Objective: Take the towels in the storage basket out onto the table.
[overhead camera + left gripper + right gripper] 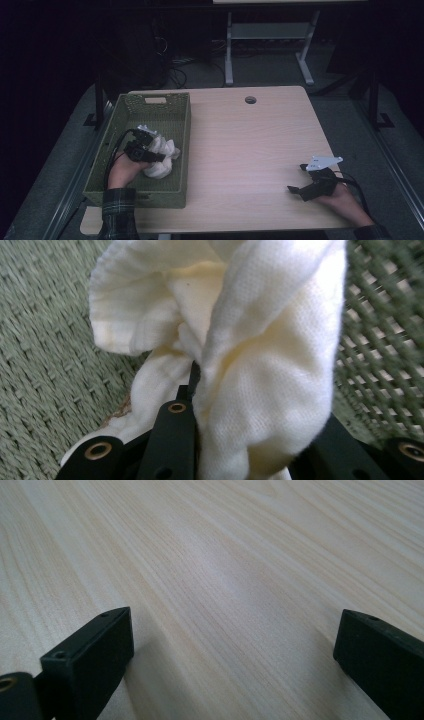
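Crumpled cream-white cloth [260,365] bunched inside the green basket [150,107]

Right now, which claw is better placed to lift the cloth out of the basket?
Left. The left claw is inside the green basket, its jaws shut on the white cloth. The right claw sits open over bare table, well away from the basket, with nothing between its jaws.

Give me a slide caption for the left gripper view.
Left gripper shut on a bunched white cloth inside the green woven basket.
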The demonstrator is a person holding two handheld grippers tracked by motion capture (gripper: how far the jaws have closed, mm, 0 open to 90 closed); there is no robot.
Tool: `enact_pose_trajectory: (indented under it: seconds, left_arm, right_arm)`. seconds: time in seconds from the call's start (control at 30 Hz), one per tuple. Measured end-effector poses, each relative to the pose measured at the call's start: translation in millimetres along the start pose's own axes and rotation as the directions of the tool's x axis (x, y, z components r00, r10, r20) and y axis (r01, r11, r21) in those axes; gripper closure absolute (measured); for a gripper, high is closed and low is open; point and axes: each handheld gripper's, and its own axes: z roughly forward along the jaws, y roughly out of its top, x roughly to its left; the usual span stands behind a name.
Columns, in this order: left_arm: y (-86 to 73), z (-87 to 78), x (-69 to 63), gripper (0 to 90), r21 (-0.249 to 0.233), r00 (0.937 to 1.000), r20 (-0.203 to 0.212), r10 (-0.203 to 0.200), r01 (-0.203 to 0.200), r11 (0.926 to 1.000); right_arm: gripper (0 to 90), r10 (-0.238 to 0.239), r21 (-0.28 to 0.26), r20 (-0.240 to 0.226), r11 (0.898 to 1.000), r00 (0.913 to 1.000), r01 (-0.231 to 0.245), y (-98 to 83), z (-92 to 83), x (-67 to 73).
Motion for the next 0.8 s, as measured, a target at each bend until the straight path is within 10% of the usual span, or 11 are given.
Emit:
enact_pose_trajectory:
  seconds: [0.4, 0.8]
  left_arm:
    - [7.1, -31.4, -7.7, 72.4, -0.165, 0.9994, 0.027, 0.021, -0.016, 0.9862]
    - [19.5, -62.3, -20.5, 73.3, -0.29, 0.9964, 0.052, 0.067, -0.049, 0.9559]
  right_arm:
    - [2.3, -0.002, 0.0, 0.0, 1.0, 1.0, 0.002, 0.2, 0.3, -0.3]
    - [2.3, -0.002, -0.001, 0.0, 1.0, 1.0, 0.002, 0.2, 0.3, -0.3]
